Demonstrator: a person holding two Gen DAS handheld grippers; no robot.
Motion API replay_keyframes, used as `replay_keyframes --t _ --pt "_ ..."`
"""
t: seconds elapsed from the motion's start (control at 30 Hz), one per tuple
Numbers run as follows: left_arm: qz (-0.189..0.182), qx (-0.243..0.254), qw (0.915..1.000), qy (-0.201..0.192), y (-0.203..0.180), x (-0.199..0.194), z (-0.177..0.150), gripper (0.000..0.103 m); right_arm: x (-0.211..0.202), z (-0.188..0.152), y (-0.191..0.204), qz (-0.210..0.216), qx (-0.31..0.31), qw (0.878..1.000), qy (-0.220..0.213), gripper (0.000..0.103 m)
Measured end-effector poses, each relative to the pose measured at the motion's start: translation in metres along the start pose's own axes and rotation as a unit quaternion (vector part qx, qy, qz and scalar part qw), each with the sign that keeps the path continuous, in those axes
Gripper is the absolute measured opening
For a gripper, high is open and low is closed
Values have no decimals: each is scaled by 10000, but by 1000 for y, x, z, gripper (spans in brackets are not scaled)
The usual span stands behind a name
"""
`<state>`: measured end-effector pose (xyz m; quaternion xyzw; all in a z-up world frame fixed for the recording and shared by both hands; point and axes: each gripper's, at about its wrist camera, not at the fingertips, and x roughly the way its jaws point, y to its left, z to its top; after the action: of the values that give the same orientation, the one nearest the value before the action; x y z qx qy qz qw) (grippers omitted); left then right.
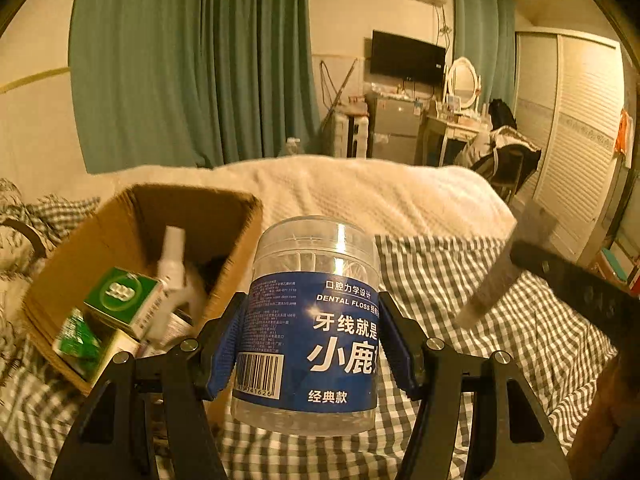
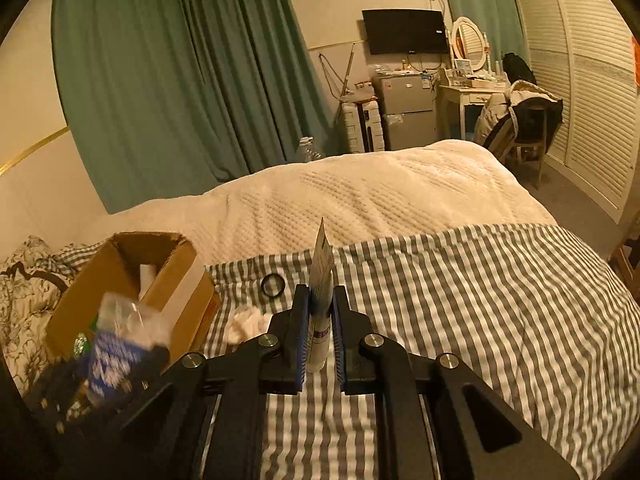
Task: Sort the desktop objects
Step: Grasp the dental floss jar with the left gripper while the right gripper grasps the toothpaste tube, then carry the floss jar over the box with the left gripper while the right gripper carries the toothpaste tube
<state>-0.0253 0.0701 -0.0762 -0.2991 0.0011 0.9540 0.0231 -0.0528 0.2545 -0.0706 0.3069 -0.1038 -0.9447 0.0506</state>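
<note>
My left gripper [image 1: 312, 320] is shut on a clear dental floss jar [image 1: 310, 320] with a blue label, held upright above the checked bedsheet. The same jar [image 2: 116, 344] shows blurred at the lower left of the right wrist view. Left of it stands an open cardboard box [image 1: 132, 216] holding green medicine boxes [image 1: 120, 294] and a white spray bottle [image 1: 172, 268]. My right gripper [image 2: 321, 304] is shut on a thin white tube [image 2: 322, 280] whose flat crimped end points up. That tube [image 1: 504, 268] appears blurred at the right of the left wrist view.
A black ring [image 2: 273, 285] and a crumpled white tissue [image 2: 246, 322] lie on the checked sheet [image 2: 460, 300] right of the cardboard box [image 2: 132, 280]. A cream blanket [image 2: 360, 200] covers the far bed. Beyond stand a fridge, dressing table, chair and wardrobe.
</note>
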Motion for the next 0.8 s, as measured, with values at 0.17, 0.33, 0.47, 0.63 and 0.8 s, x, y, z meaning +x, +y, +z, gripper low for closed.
replay_keyframes --t 0.17,0.33,0.47,0.63,0.8 --pt "40 -12 9997 -234 20 -24 13 64 -22 -2 16 339 80 9994 -51 10" --pt "99 -40 9988 -482 48 -48 30 64 -41 2 54 421 -228 9987 -150 10" --pt "168 -110 9978 -630 71 -64 38 64 -51 13 92 504 -557 9968 -278 10" --pt "237 -204 9970 -702 100 -71 45 64 -58 22 135 566 -822 9941 -434 10" --pt "344 -246 9962 -767 128 -73 48 64 -58 27 169 689 -995 9914 -493 10"
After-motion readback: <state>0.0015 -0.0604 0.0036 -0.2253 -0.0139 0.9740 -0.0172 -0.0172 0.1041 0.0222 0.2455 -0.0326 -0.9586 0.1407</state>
